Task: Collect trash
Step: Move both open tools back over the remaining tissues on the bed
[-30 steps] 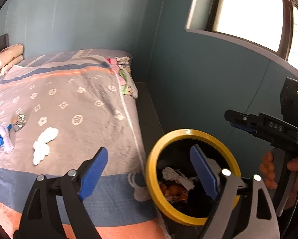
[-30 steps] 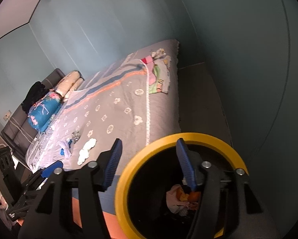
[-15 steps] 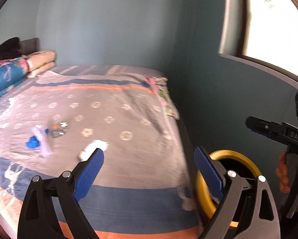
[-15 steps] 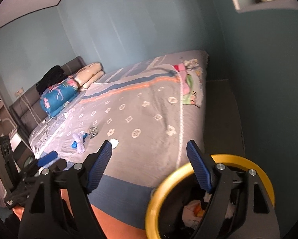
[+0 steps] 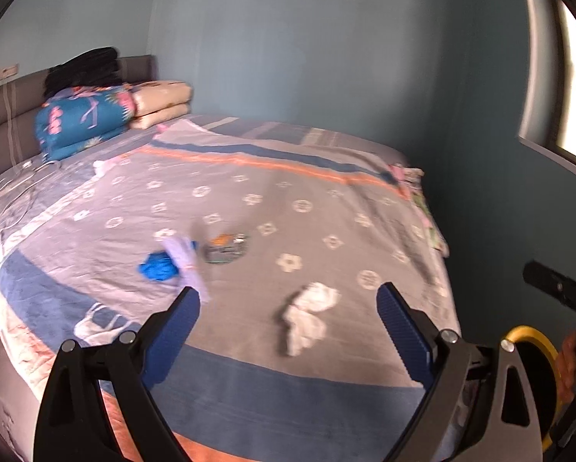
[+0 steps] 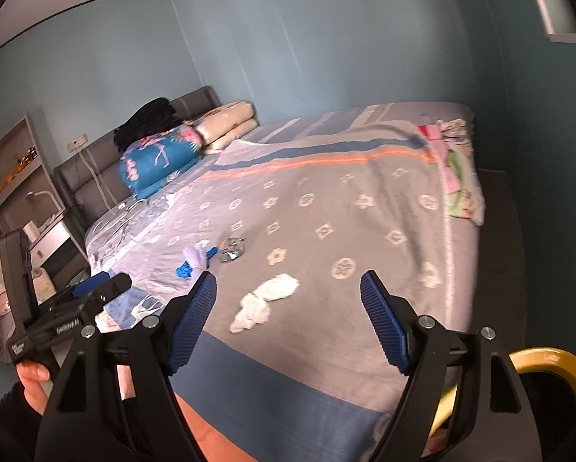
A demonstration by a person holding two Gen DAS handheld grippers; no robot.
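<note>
Both sets of tongs spread wide and empty above the near edge of the bed (image 5: 249, 396): left gripper (image 5: 288, 327) framing a crumpled white tissue (image 5: 307, 317) on the grey patterned cover, right gripper (image 6: 288, 319) over the same wad. Farther in, lying clustered: a blue scrap (image 5: 157, 265), a pale lilac scrap (image 5: 184, 258) and a shiny foil wrapper (image 5: 226, 248), with nothing blocking the way. At the bed's right corner, a yellow-rimmed bin (image 6: 549, 369); by the headboard, folded quilts (image 5: 84, 119) and a black garment (image 5: 84, 69).
</note>
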